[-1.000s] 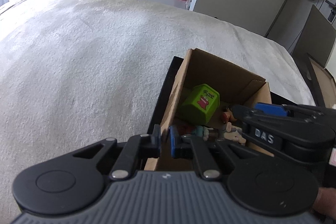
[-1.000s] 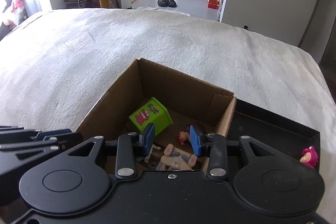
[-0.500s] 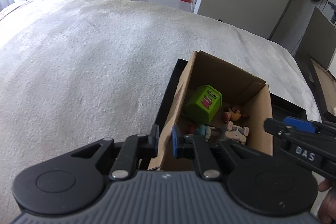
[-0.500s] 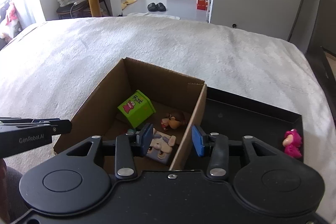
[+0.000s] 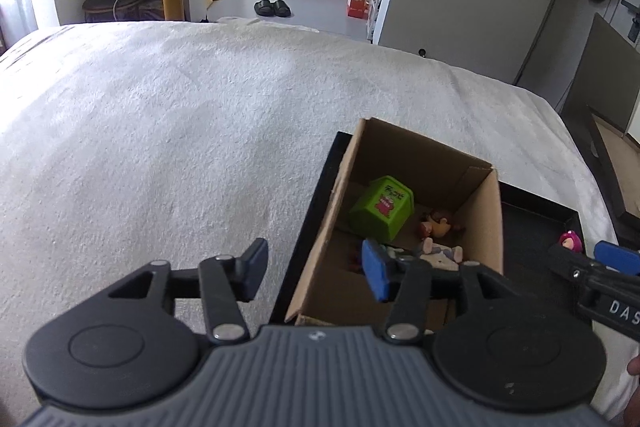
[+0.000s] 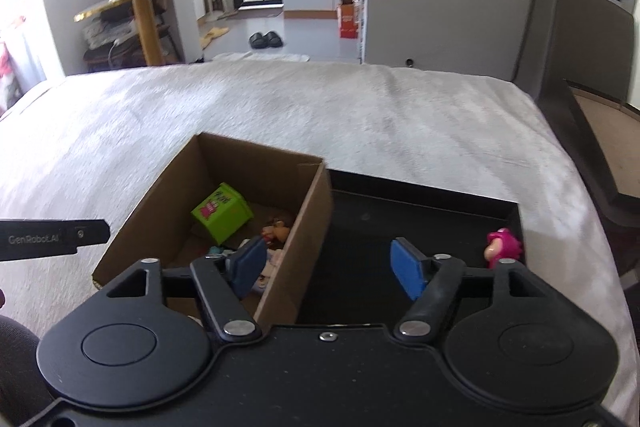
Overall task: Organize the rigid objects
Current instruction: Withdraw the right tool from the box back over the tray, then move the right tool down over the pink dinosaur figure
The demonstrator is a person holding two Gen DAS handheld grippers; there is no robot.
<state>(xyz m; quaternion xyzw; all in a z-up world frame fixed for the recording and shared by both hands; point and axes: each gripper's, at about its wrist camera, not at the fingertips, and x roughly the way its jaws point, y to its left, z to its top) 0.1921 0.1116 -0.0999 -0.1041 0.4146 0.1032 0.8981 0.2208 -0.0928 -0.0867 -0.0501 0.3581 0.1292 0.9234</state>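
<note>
Both claws are letting go. Nearest the left camera, the left claw has its jaws swinging apart, about half wide, where a second ago they were pinched together at the left wall of the cardboard box; that wall now stands in the gap with neither pad pressing on it. The right claw is opening as well, half wide and empty, and it has slid rightward, so that it now straddles the box's right wall, one pad over the toys and one over the black tray. A second ago it was nearly shut down among those toys.

Inside the box lie the green cube with its pink cartoon face, tipped on an edge, a small brown figure beside it, and a pale figure at the near end, partly hidden behind the pads. This looks like a fresh release: the pale figure seems to have been dropped in, and the box needs no more steadying.

Farther right, the pink bear figure stands alone at the tray's right edge, well apart from the box. It is probably the next piece to fetch. Beyond spreads the white bedcover the tray rests on.
</note>
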